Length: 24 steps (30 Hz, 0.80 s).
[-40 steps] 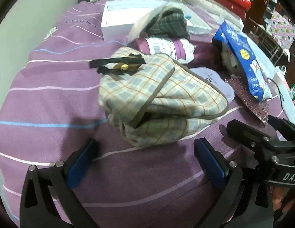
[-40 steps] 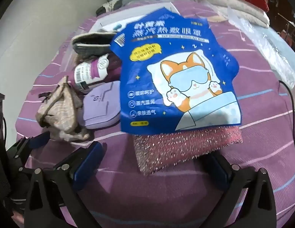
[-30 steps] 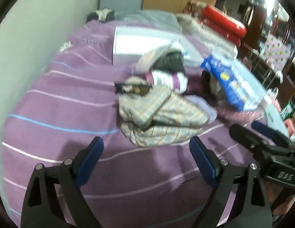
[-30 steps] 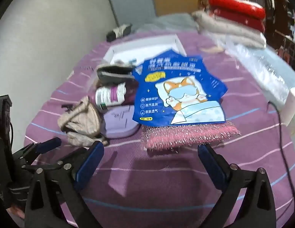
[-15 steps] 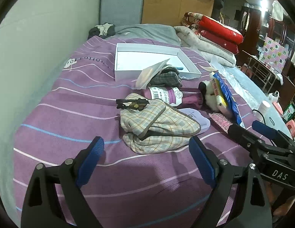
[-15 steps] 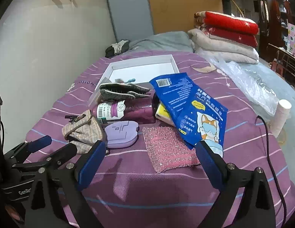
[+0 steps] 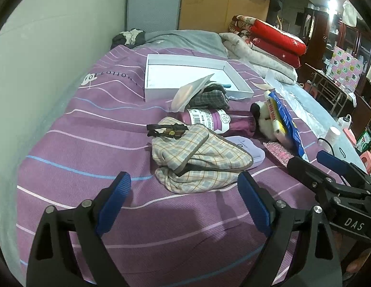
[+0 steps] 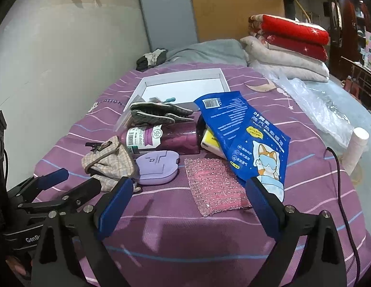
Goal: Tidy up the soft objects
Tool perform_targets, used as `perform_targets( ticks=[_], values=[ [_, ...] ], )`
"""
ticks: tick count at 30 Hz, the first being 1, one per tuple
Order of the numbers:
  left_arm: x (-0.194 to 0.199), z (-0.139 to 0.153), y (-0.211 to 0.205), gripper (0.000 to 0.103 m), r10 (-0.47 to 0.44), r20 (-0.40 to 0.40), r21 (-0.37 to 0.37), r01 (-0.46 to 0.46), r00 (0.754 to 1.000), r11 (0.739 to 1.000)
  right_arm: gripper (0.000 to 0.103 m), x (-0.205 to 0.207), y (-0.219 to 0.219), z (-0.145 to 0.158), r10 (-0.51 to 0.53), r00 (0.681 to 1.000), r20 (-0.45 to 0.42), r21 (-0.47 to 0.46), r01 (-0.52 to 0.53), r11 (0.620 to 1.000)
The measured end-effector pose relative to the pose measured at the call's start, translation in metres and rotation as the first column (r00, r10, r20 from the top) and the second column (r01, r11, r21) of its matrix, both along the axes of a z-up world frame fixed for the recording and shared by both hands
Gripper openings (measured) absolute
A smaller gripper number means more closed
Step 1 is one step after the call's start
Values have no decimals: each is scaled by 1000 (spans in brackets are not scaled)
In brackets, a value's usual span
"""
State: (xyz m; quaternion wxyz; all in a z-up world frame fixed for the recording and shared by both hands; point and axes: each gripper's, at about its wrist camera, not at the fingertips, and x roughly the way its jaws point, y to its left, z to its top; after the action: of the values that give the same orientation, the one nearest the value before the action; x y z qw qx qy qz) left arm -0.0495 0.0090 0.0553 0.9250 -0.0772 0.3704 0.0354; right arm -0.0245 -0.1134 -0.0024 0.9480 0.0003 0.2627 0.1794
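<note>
Plaid cloth [image 7: 199, 160] now farther from both hand-held grippers.

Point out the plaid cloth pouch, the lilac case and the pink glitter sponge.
plaid cloth pouch [image 7: 204, 160], left wrist view, middle of its checked fabric.
lilac case [image 8: 158, 166], right wrist view, centre of its lid.
pink glitter sponge [image 8: 213, 184], right wrist view, middle of its top face.

The plaid cloth [image 7: 197, 160] lies before the bottle [image 7: 216, 122] (box [image 7: 161, 93] behind), pouch [image 8: 247, 138] to the right.
</note>
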Motion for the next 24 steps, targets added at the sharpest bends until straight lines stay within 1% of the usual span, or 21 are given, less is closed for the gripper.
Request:
perform_targets(
  ticks=[1, 3, 10, 12, 20, 24],
  values=[
    [0, 0, 0, 90, -2, 1, 0, 2, 1000, 1000, 90, 0, 0, 0, -3, 1000, 1, 0, 3, 1000],
    [0, 0, -1, 90, -4, 4, 3, 4, 1000, 1000, 87, 0, 0, -1, -7, 1000, 1, 0, 7, 1000],
    [-1, 0, -3, 90, -7, 8, 4, 7, 1000, 1000, 87, 2, 0, -2, -10, 1000, 1, 4, 10, 1000],
    [-1, 0, -3, 88, -10, 10, 4, 10, 1000, 1000, 87, 1, 1, -2, -9, 1000, 4, 4, 9, 1000],
    [-2, 0, -5, 75, -16, 18, 2, 16, 1000, 1000, 87, 1, 2, -3, -9, 1000, 7, 2, 9, 1000],
    [-2, 0, -4, 75, -26, 19, -11, 26, 999, 1000, 87, 0, 2, -2, -11, 1000, 14, 3, 11, 1000]
  ],
)
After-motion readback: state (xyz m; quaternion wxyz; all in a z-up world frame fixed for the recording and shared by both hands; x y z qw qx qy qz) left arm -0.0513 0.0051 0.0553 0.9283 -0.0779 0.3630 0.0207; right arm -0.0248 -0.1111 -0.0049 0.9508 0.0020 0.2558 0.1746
